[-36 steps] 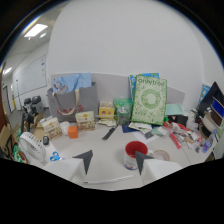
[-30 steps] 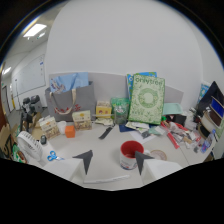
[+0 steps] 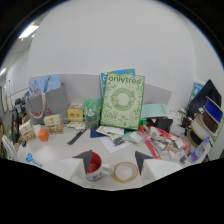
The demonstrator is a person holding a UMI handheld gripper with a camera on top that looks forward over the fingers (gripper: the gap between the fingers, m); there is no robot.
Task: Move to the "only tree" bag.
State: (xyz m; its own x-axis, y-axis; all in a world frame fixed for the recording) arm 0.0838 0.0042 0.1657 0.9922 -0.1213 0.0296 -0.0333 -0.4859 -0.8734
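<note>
- hand-held gripper (image 3: 114, 161): two dark fingertips (image 3: 85, 159) low in the gripper view, spread apart, grasping nothing
- red mug (image 3: 94, 167) with white inside stands on the counter (image 3: 60, 150) between the fingertips, closer to the left one; gap to the right one, so not gripped
- roll of tape (image 3: 125, 171) lies flat just right of the mug, also between the fingertips, resting on the counter
- blue scissors (image 3: 30, 159) lie on the counter off to the left, near the left fingertip
- beyond the fingertips: loose papers (image 3: 114, 140) and a dark flat piece (image 3: 96, 133) mid-counter; a black pen-like item (image 3: 76, 138) lies slanted to their left
- right of the papers: jumble of red and white tools or packets (image 3: 161, 140), too cluttered to name
- orange small object (image 3: 43, 134) left side, small cartons (image 3: 53, 123) just behind it
- yellow box (image 3: 75, 112) and green-topped clear container (image 3: 92, 112) further back, centre-left
- "only tree" bag (image 3: 122, 101): green and white, upright, leaning slightly, at the back of the counter, straight ahead and well beyond the fingertips, just right of the clear container
- grey divider panel (image 3: 70, 90) behind it, white wall (image 3: 125, 40) above
</note>
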